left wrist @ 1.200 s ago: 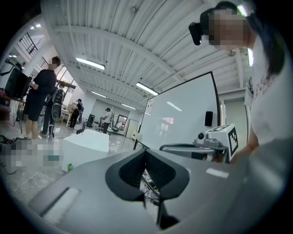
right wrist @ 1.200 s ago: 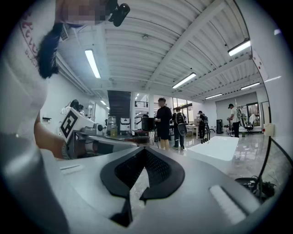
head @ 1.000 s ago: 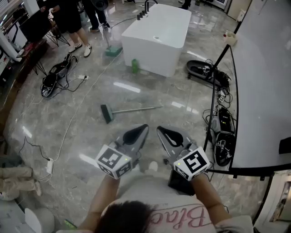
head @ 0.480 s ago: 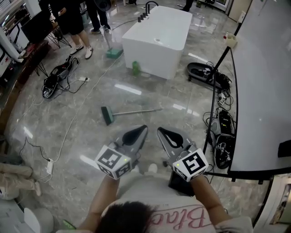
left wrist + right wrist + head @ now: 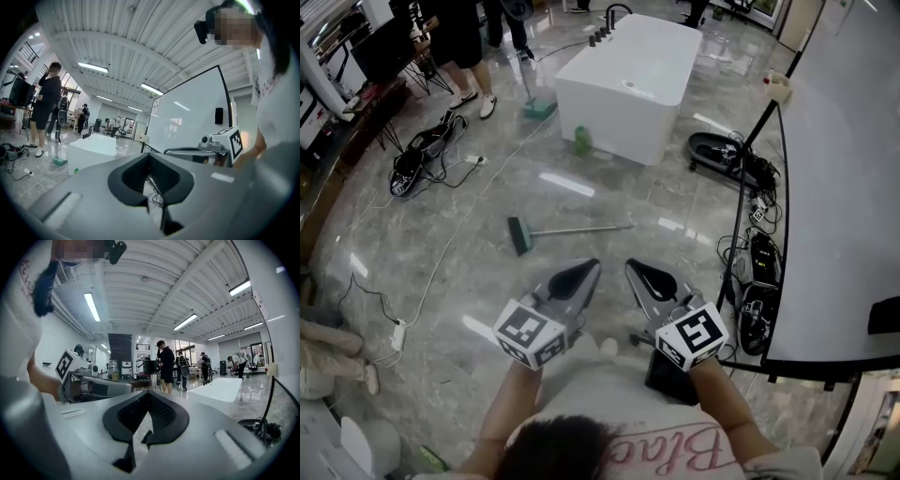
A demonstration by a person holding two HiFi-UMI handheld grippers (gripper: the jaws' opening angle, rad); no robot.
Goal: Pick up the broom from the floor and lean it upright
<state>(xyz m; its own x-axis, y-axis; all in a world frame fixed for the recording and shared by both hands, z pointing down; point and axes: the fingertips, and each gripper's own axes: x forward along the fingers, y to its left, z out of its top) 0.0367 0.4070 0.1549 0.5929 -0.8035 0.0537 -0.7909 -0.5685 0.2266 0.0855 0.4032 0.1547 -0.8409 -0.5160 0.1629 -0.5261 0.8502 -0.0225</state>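
Note:
The broom (image 5: 567, 230) lies flat on the grey marble floor in the head view, with its green head (image 5: 520, 235) at the left and its thin handle running right. My left gripper (image 5: 589, 266) and right gripper (image 5: 634, 268) are held side by side in the air, nearer to me than the broom and apart from it. Both point towards the handle. Each has its jaws shut with nothing between them. In the left gripper view (image 5: 149, 156) and the right gripper view (image 5: 149, 394) the jaw tips meet.
A white bathtub (image 5: 628, 80) stands beyond the broom, with a green bottle (image 5: 581, 141) at its foot. A whiteboard (image 5: 848, 187) on a black stand is at the right, above cables and cases (image 5: 759, 281). More cables (image 5: 417, 164) and standing people (image 5: 469, 37) are at the far left.
The head view has shifted a little, so the floor sits slightly differently in the picture. The broom lies where it did, and both grippers stay shut side by side.

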